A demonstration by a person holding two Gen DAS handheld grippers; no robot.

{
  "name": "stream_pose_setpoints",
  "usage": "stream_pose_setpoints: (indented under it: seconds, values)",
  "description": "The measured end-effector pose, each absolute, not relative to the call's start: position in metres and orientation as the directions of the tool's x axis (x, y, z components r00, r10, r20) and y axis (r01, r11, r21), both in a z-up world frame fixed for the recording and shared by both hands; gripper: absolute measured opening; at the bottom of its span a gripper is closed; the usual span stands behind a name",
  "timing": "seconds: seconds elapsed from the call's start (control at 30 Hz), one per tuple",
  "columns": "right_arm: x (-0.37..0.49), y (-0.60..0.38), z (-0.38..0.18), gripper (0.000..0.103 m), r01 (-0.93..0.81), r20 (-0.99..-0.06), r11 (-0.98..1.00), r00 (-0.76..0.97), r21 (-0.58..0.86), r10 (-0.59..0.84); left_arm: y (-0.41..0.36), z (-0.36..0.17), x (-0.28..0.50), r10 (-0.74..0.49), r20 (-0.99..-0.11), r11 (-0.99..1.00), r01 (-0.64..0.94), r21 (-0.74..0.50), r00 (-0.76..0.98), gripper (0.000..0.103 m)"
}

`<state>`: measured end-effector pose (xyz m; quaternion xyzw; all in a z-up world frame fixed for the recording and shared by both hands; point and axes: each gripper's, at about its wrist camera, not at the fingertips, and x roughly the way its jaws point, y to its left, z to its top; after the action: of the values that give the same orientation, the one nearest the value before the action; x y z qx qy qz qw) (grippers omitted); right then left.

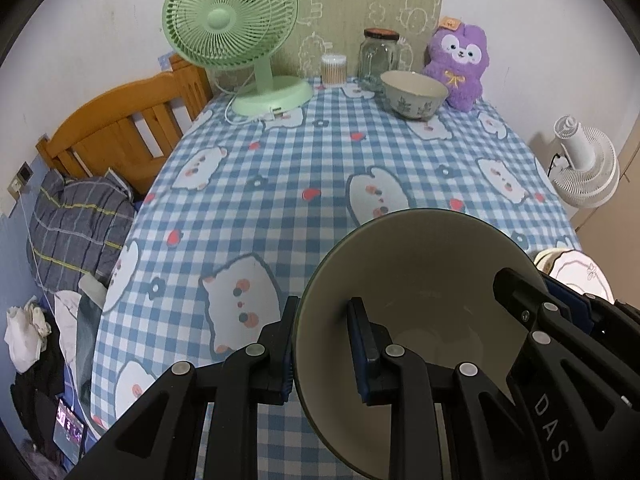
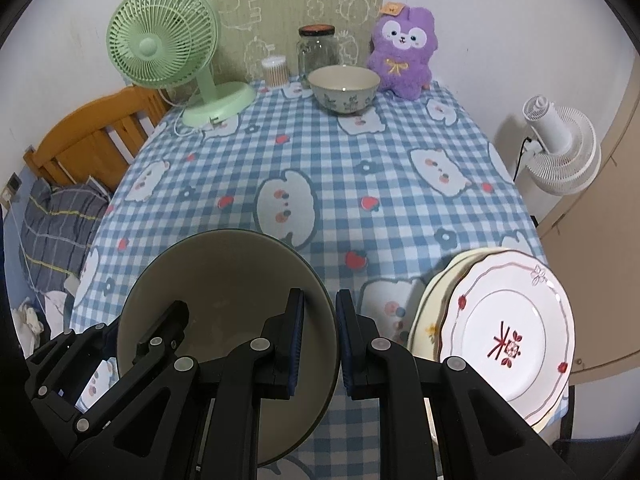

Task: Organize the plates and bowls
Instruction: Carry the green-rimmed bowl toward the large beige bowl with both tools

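Checked tablecloth (image 2: 320,168) carries green fan (image 2: 168,52), jar (image 2: 318,50), patterned bowl (image 2: 344,88), plush (image 2: 402,52), stacked plates (image 2: 508,336)

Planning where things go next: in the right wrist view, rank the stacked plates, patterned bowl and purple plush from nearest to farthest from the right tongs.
1. Stacked plates, just right of the right tongs, at the table's near edge.
2. Patterned bowl, far end, centre.
3. Purple plush, behind the bowl to its right, by the wall.

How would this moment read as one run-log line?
left claw: shut on grey bowl rim | right claw: shut on opposite rim | plates: stacked at right | patterned bowl: far end
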<state>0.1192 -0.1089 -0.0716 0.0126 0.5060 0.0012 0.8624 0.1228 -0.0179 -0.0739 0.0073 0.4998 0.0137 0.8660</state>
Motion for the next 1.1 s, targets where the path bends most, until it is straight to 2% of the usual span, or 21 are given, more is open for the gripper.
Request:
stream_pose_setpoints:
  seconds: [1.1]
  values:
    - [0.122, -0.105, -0.103, 0.020, 0.044, -0.909, 0.999, 0.416, -0.014, -0.031, -0.014, -0.110, 0.122, -0.008, -0.906, 1.000, 0.003, -0.007, 0.424, 0.021]
